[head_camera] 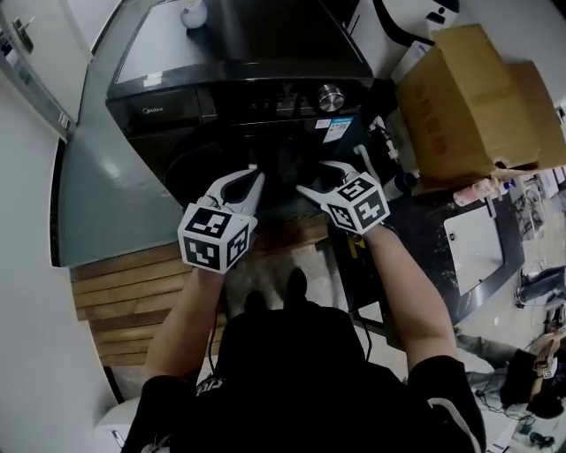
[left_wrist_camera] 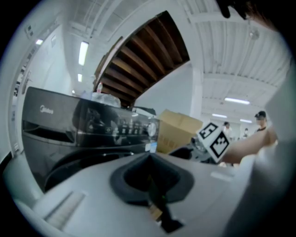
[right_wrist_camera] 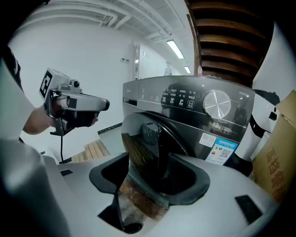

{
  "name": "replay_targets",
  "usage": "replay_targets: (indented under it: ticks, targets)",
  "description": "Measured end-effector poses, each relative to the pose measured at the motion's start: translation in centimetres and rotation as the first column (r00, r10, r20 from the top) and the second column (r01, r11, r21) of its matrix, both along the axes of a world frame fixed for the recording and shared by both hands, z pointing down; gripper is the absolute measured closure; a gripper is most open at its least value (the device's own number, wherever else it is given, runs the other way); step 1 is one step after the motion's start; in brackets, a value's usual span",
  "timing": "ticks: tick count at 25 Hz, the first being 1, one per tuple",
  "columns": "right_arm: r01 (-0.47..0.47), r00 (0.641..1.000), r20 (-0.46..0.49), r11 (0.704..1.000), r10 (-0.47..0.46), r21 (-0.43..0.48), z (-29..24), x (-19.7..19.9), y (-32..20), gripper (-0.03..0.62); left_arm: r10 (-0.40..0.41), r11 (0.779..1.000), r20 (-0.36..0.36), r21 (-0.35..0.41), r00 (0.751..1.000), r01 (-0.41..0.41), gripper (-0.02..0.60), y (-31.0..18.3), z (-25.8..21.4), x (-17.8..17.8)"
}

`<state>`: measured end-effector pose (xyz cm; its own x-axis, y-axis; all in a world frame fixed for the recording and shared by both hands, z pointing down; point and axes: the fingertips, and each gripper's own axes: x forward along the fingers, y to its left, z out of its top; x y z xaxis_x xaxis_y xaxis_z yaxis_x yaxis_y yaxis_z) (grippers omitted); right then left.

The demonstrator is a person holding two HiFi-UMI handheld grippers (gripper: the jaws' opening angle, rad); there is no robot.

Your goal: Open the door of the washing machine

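The black washing machine (head_camera: 239, 97) stands ahead of me, its control panel and silver knob (head_camera: 331, 96) facing me. In the right gripper view its round dark door (right_wrist_camera: 143, 143) stands ajar, the free edge pointing at the camera. My right gripper (head_camera: 320, 180) is open, and the door's edge lies in the gap of the right gripper (right_wrist_camera: 148, 180) with no pad pressing on it. My left gripper (head_camera: 255, 175) is shut and holds nothing. It hovers just left of the door, and the left gripper (left_wrist_camera: 149, 162) points at the machine's front (left_wrist_camera: 69, 139).
A large cardboard box (head_camera: 469, 97) stands right of the machine. Wooden boards (head_camera: 133, 292) lie on the floor at the lower left. A small white object (head_camera: 193, 11) sits on the machine's top. Cluttered floor and cables lie at the far right.
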<state>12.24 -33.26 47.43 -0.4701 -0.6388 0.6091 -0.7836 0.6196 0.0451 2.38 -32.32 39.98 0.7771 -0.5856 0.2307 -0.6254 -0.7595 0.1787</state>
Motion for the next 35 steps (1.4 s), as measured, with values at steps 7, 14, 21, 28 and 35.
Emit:
replay_targets:
  ticks: [7, 14, 21, 28, 35]
  targets:
    - [0.045, 0.998, -0.043, 0.999, -0.046, -0.006, 1.7, 1.6, -3.8, 0.333, -0.056, 0.998, 0.011, -0.015, 0.998, 0.056, 0.574, -1.7, 0.3, 1.0]
    - [0.074, 0.991, -0.113, 0.997, -0.075, -0.010, 3.0, 3.3, -7.7, 0.395, -0.087, 0.995, 0.041, -0.042, 0.995, 0.089, 0.574, -3.1, 1.4, 2.1]
    - [0.106, 0.977, -0.181, 0.993, -0.115, -0.060, 5.4, 3.6, -9.5, 0.415, -0.104, 0.992, 0.062, -0.061, 0.993, 0.108, 0.572, -4.1, 2.0, 2.3]
    - [0.206, 0.916, -0.347, 0.978, -0.202, -0.025, 6.8, 3.8, -10.0, 0.488, -0.137, 0.989, 0.129, -0.041, 0.982, 0.144, 0.574, -5.1, 3.9, 0.9]
    - [0.201, 0.954, -0.220, 0.979, -0.204, -0.035, 6.6, 3.4, -10.1, 0.482, -0.171, 0.980, 0.107, -0.087, 0.980, 0.180, 0.574, -6.0, 5.1, -0.5]
